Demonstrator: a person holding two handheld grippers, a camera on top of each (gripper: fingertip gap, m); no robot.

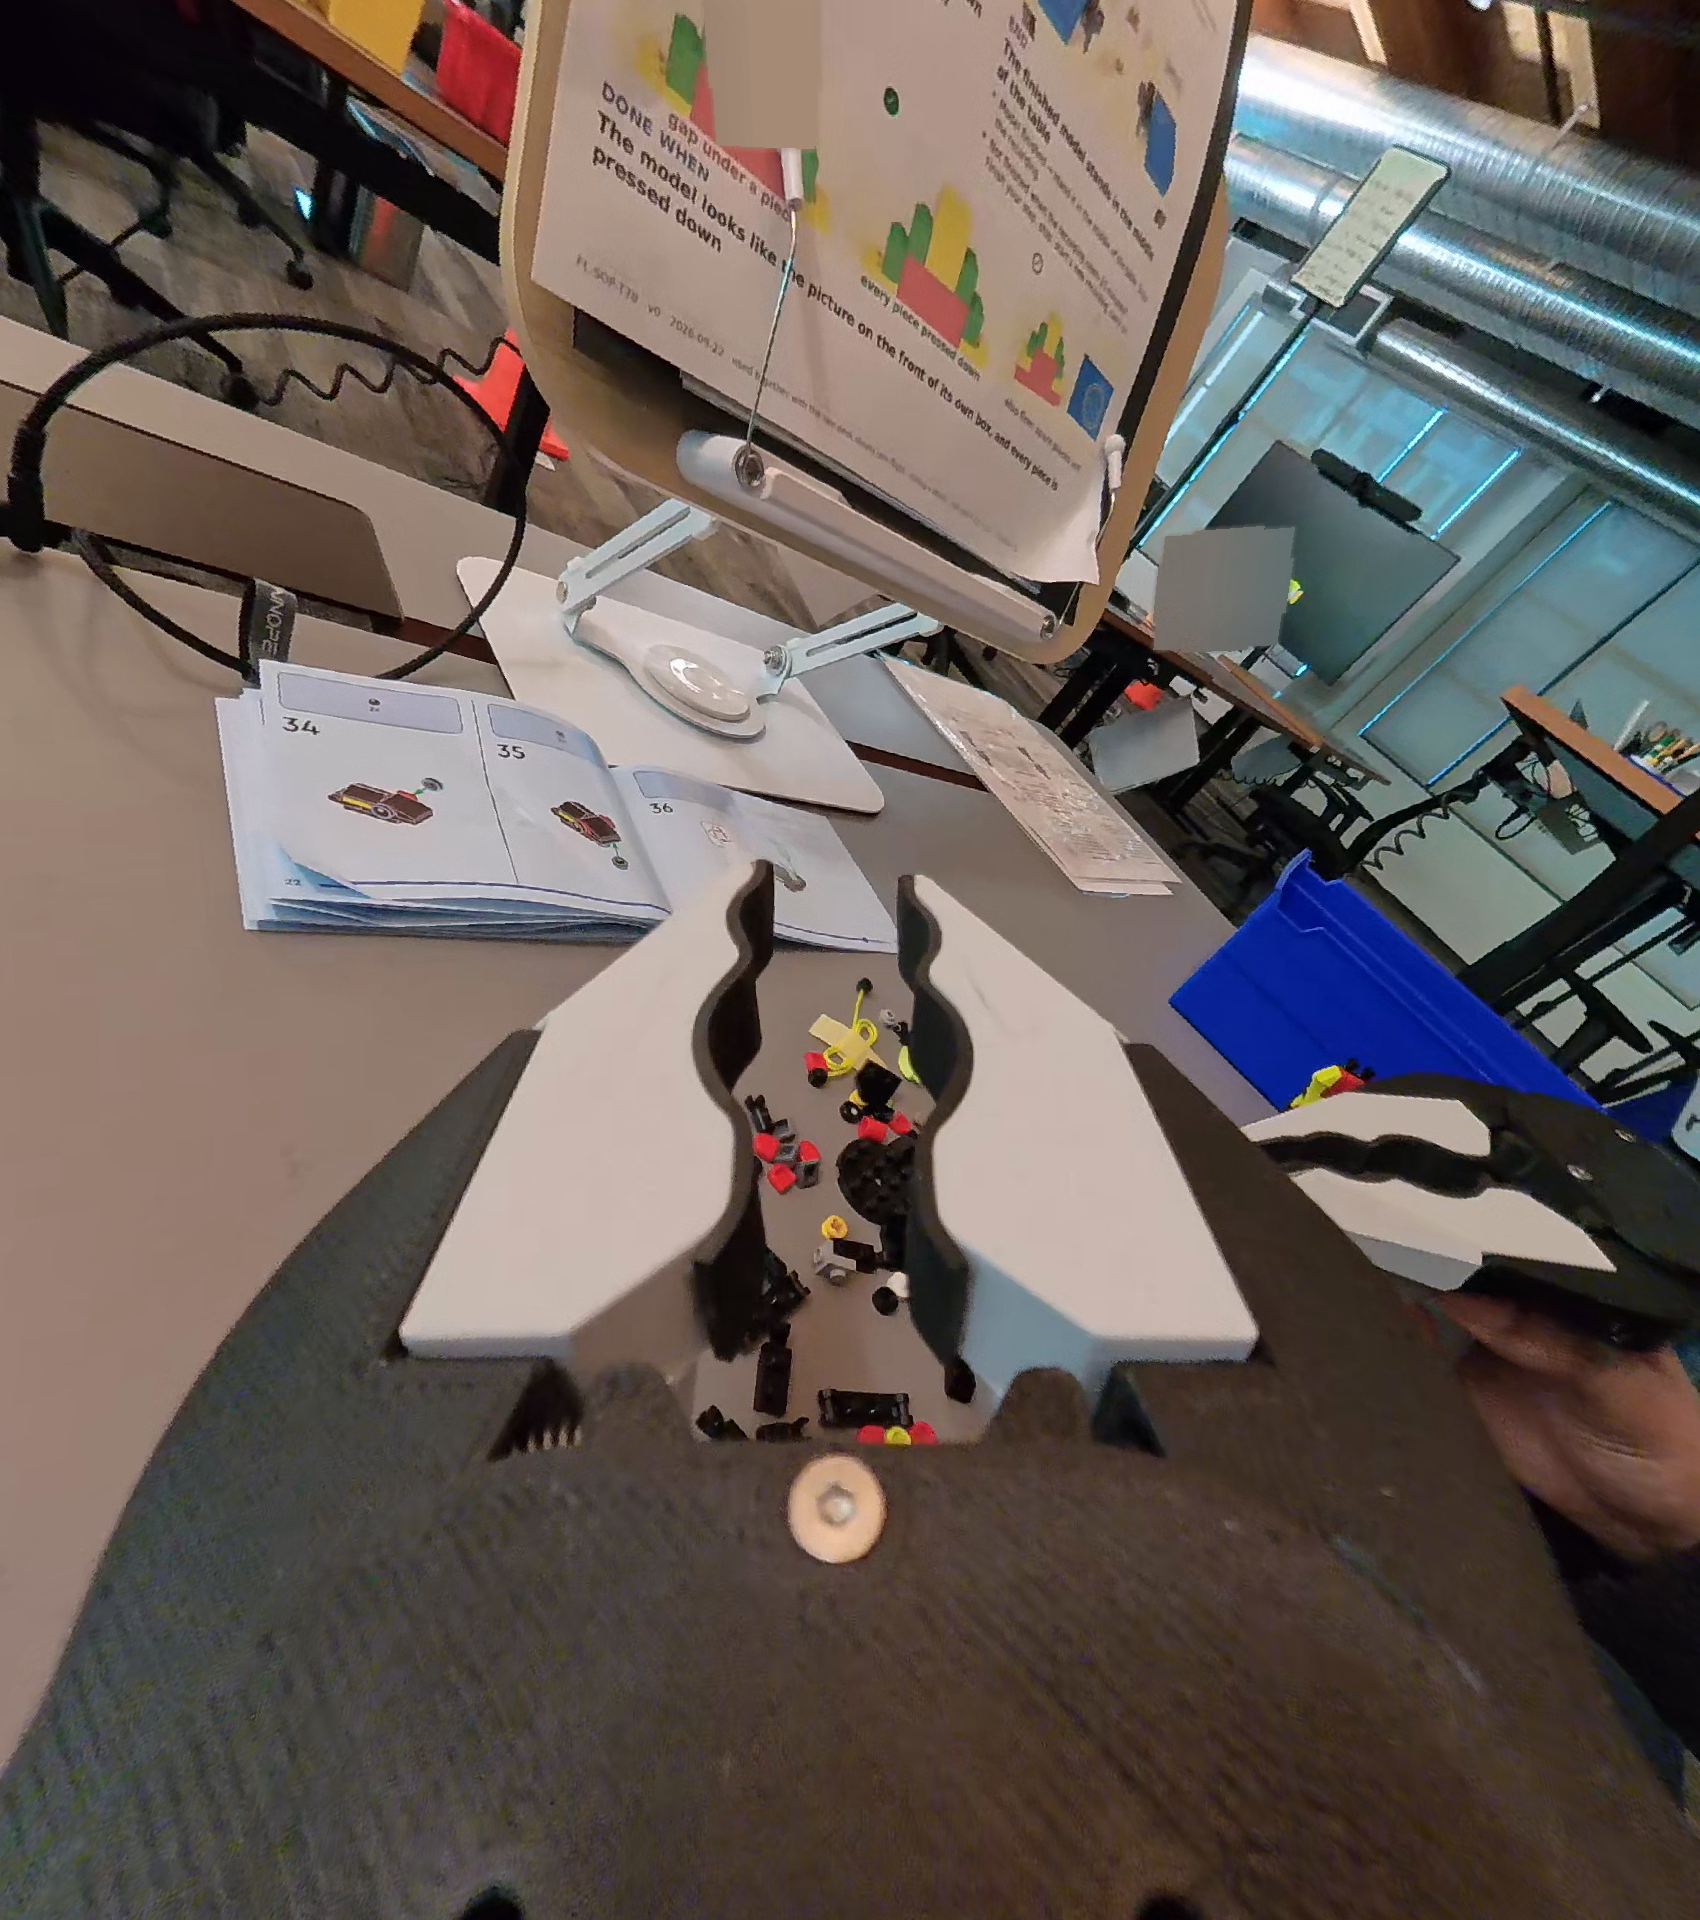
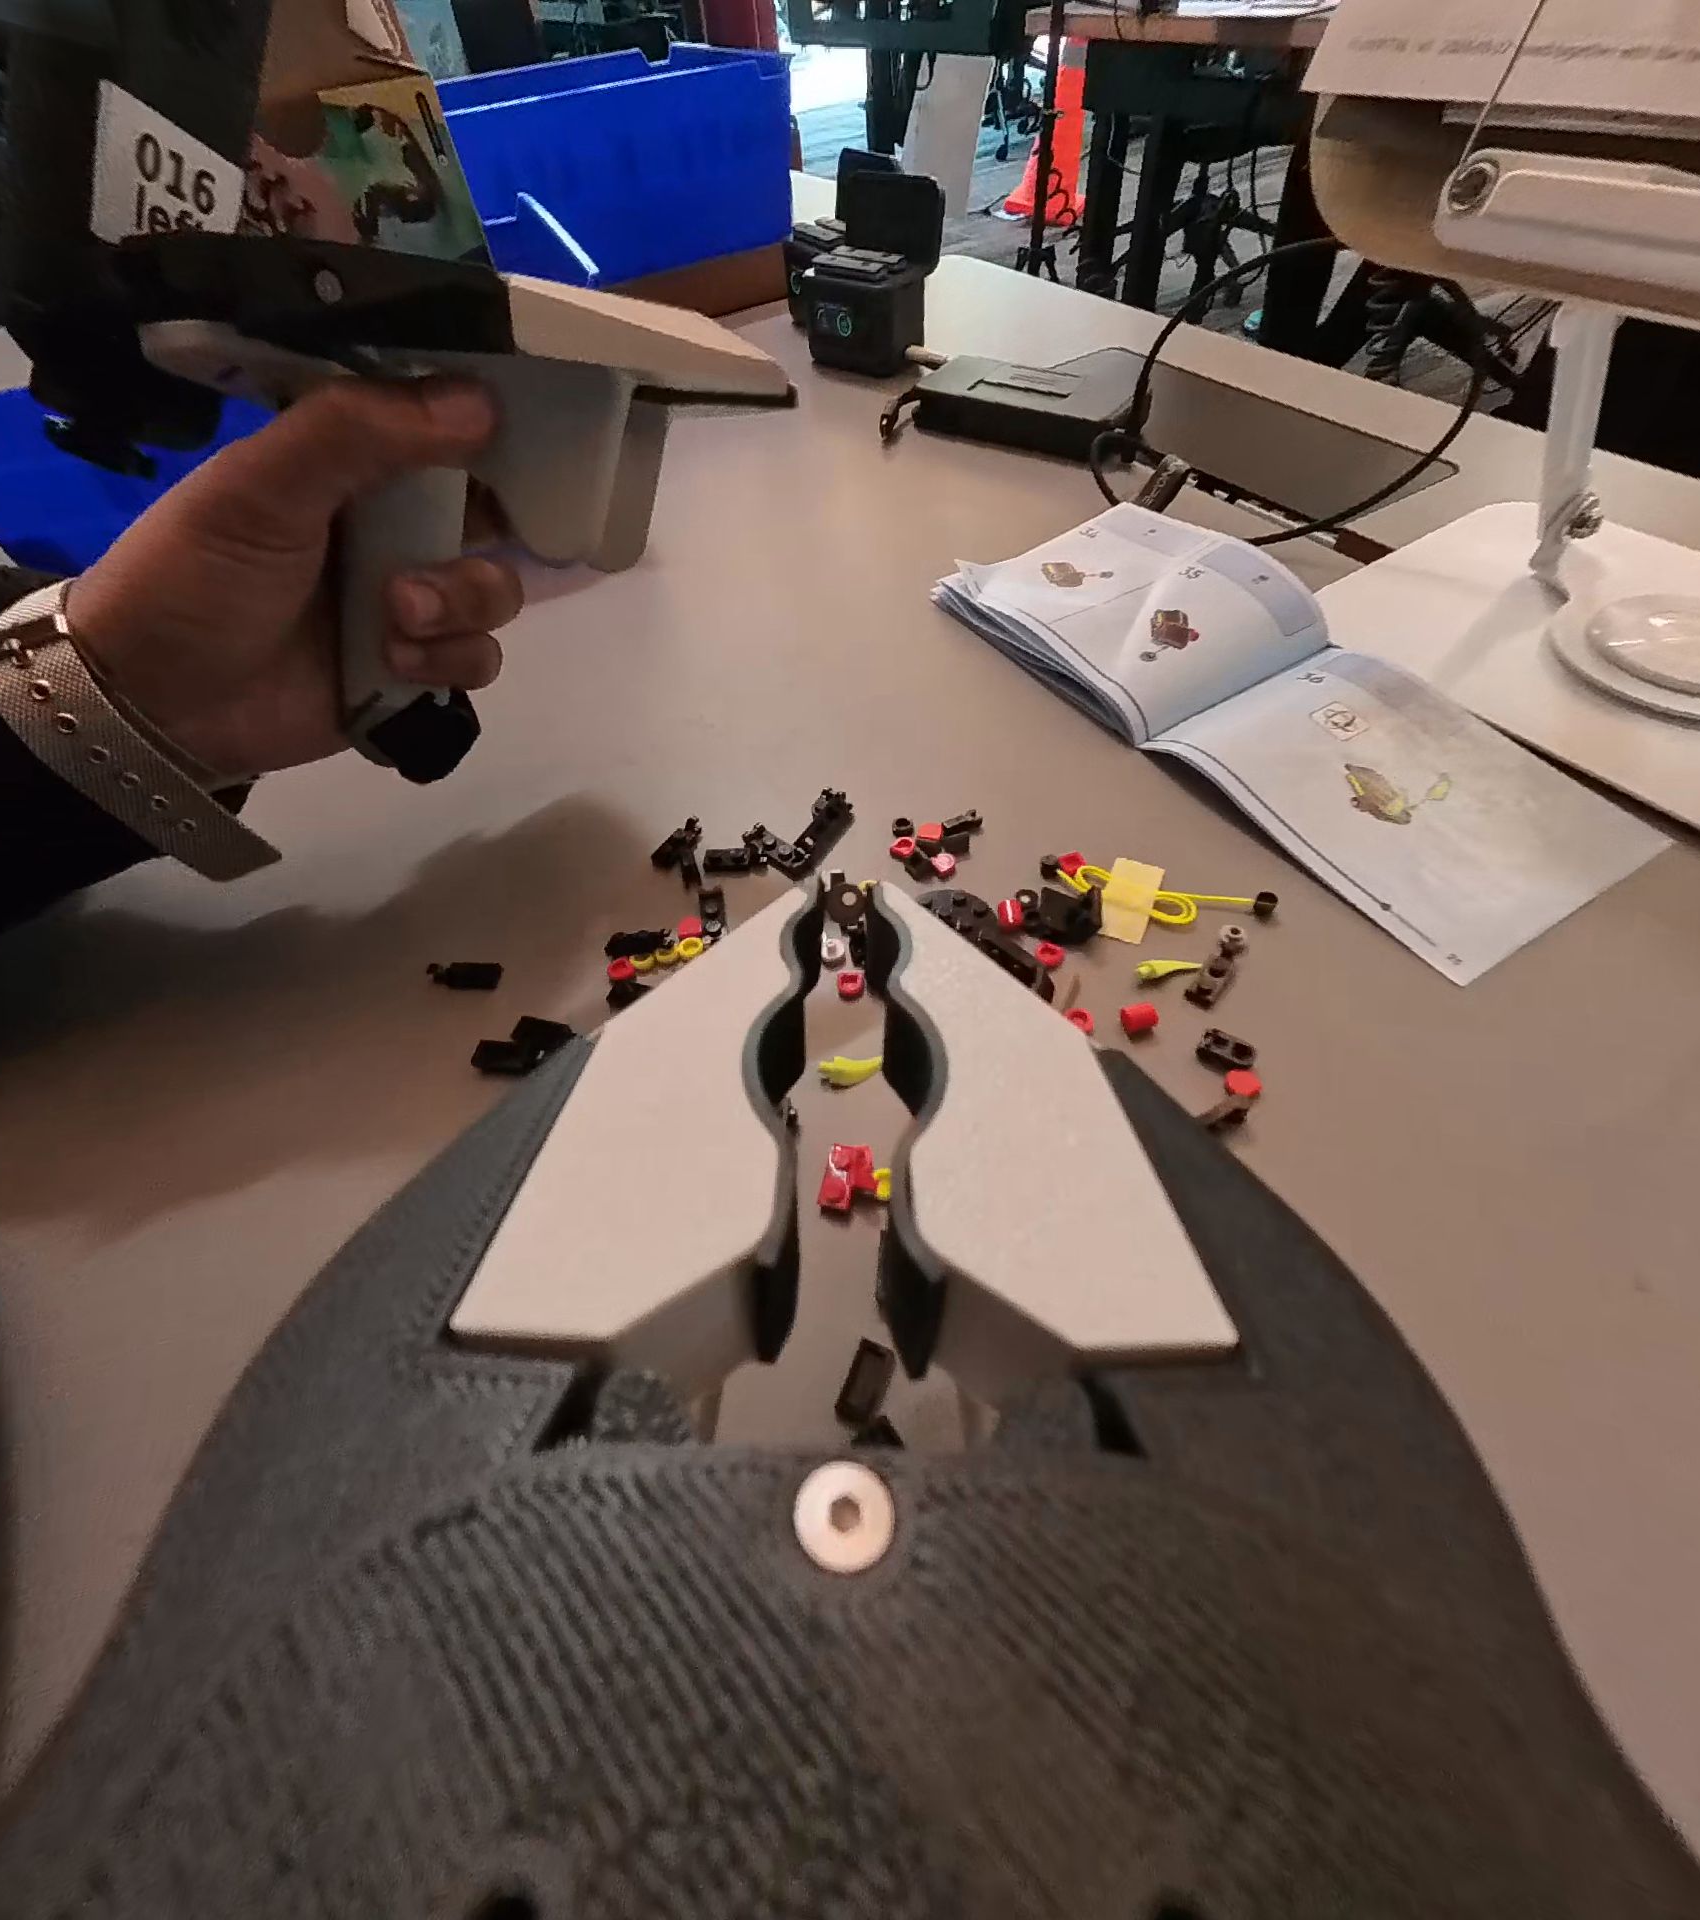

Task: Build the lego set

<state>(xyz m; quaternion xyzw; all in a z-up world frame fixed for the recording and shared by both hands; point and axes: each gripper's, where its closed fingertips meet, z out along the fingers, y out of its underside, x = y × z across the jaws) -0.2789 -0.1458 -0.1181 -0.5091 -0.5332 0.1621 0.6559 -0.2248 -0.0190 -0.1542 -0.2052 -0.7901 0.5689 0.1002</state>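
Several small black, red and yellow lego pieces (image 2: 1022, 935) lie loose on the grey table (image 2: 617, 727); they also show between my left fingers in the left wrist view (image 1: 825, 1143). My left gripper (image 1: 838, 888) is open and empty, held above the pile; it also shows at the upper left of the right wrist view (image 2: 773, 390). My right gripper (image 2: 844, 896) is nearly closed, with a small black round piece (image 2: 841, 906) between its tips. It hovers low over the pile and shows at the right of the left wrist view (image 1: 1267, 1143).
An open instruction booklet (image 1: 430, 810) (image 2: 1230, 665) lies beyond the pile. A white stand (image 1: 680, 707) holding a printed sheet (image 1: 825, 260) rises behind it. A blue bin (image 1: 1345, 987) (image 2: 617, 156) sits at the table edge. Black cases (image 2: 867, 281) and a cable (image 1: 202, 343) lie at the back.
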